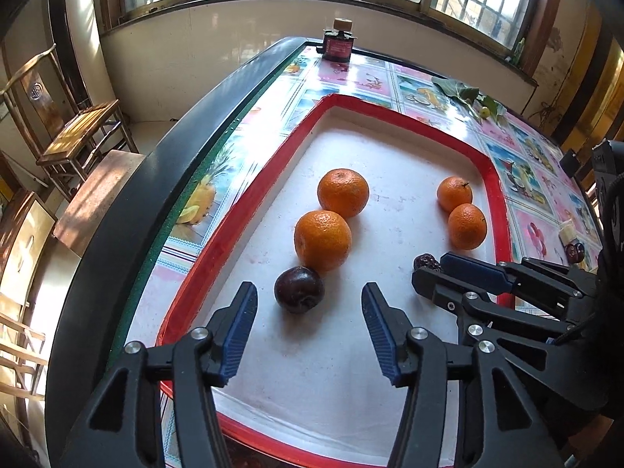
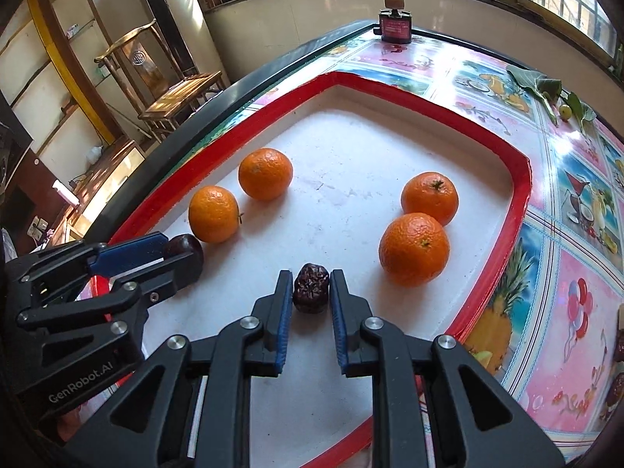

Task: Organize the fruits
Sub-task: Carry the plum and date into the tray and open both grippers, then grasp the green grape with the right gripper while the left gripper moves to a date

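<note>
Your left claw [image 1: 309, 302] stands open on the tray [image 1: 390, 370], the plum [image 1: 299, 289] loose between its tips at lower centre. Your right claw [image 2: 311, 288] pinches the date [image 2: 311, 288]. "GenRobot.AI" reads lower left.

Left gripper [image 1: 310, 329] at bottom centre, jaws apart, blue pads facing inward. Dark plum [image 1: 299, 289] on white tray floor just beyond fingertips, clear of both pads. Two large oranges [image 1: 323, 240] [image 1: 343, 192] touching, above plum at frame centre. Two smaller oranges [image 1: 467, 226] [image 1: 454, 194] right of centre, near red tray rim [image 1: 249, 199]. Right gripper [image 1: 429, 269] enters from right edge; wrinkled dark date [image 1: 426, 262] at its tips, grip not discernible here. Red-labelled bottle [image 1: 337, 42] upper centre on patterned tablecloth [image 1: 534, 179]. Green leaves [image 1: 466, 95] upper right.
</note>
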Demonstrator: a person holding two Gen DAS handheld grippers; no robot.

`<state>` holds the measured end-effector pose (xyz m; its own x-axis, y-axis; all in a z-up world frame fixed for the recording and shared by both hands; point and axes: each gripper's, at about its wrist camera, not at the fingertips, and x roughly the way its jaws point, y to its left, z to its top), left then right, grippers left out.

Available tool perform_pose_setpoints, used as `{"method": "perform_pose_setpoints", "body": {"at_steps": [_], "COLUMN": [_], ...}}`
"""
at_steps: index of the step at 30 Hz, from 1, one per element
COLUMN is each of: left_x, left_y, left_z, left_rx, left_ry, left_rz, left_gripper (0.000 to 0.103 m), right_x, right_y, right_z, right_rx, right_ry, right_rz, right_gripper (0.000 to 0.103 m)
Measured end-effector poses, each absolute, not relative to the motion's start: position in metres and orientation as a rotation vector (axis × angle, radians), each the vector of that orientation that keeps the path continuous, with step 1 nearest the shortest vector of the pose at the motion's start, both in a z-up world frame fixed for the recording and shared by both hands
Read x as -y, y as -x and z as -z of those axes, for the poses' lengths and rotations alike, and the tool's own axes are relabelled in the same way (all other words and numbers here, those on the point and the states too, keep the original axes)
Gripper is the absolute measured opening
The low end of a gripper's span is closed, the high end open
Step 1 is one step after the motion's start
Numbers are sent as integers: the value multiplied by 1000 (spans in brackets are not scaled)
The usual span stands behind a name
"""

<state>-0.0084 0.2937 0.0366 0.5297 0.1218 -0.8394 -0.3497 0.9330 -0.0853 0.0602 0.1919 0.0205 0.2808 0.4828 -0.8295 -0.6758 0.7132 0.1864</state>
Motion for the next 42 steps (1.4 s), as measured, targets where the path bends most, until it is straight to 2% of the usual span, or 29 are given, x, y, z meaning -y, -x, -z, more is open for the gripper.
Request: {"method": "perform_pose_setpoints", "body": {"at_steps": [2, 4, 10, 24, 32, 37, 42], "left_x": [-294, -294, -290, -233, -153, -110, -89], "left_y": [10, 13, 18, 42, 29, 18, 14], "left_z": [-39, -42, -50, -78, -86, -76, -65], "left_rx": [-970, -963, -941, -846, -819, -843, -879], "left_ry": [261, 262, 270, 264, 188, 127, 100], "left_rz": [-292, -314, -348, -385, -259, -187, -168], "left_gripper": [63, 71, 78, 79, 80, 80, 80], "right_x": [-190, -187, -172, -99, 2, 84, 136], "right_y": [-61, -61, -58, -27, -20, -16, -22], "right_z": [-21, -24, -34, -56, -58, -54, -33], "right_rx": [-1031, -1027, -1026, -1026, -1002, -925, -949], "right_ry": [211, 208, 174, 44, -101, -87, -65], "right_rz": [-783, -774, -762, -763, -661, -478, -372], "right_gripper": [30, 32, 42, 55, 56, 58, 61]}}
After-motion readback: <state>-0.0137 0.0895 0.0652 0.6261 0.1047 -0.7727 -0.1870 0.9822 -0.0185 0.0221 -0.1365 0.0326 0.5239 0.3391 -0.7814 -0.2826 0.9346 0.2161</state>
